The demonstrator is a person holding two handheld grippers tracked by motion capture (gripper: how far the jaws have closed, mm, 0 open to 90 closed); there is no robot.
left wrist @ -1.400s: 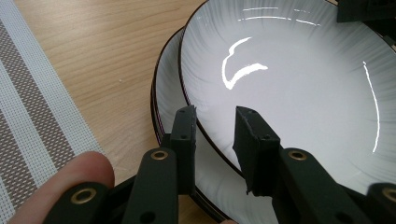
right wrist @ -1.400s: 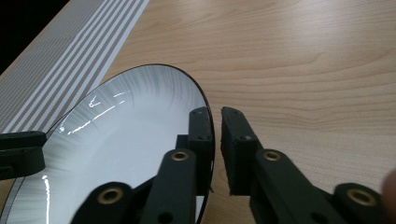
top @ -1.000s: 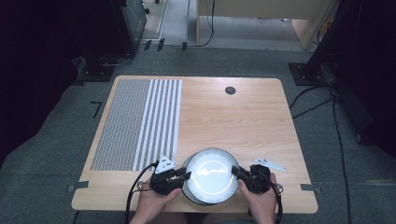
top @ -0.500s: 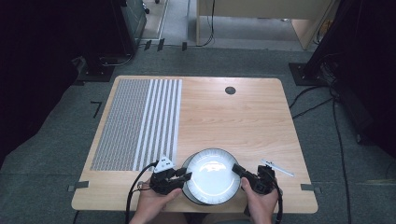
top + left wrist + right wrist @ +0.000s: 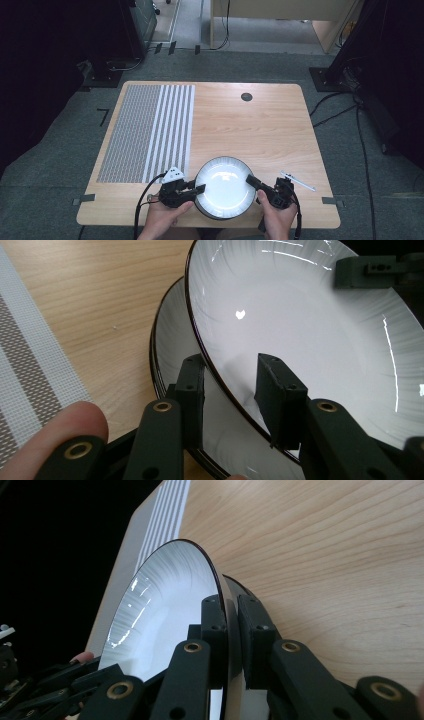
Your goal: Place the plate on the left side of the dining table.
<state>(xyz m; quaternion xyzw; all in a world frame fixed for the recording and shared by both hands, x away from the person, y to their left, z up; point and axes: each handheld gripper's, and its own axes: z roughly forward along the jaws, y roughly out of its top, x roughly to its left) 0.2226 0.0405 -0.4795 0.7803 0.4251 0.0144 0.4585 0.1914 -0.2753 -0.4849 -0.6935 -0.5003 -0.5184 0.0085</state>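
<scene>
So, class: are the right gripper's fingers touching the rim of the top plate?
Touching. The right gripper view shows both fingers of the right gripper pressed on either face of the top plate at its rim, with no gap.

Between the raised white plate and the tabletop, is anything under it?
Yes. In the left gripper view, a second white dark-rimmed plate lies on the wooden table under the tilted upper white plate, whose rim sits between the left gripper fingers.

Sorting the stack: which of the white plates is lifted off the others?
The top plate, tilted up, its rim between the left gripper jaws and pinched by the right gripper; the lower plates lie flat.
</scene>
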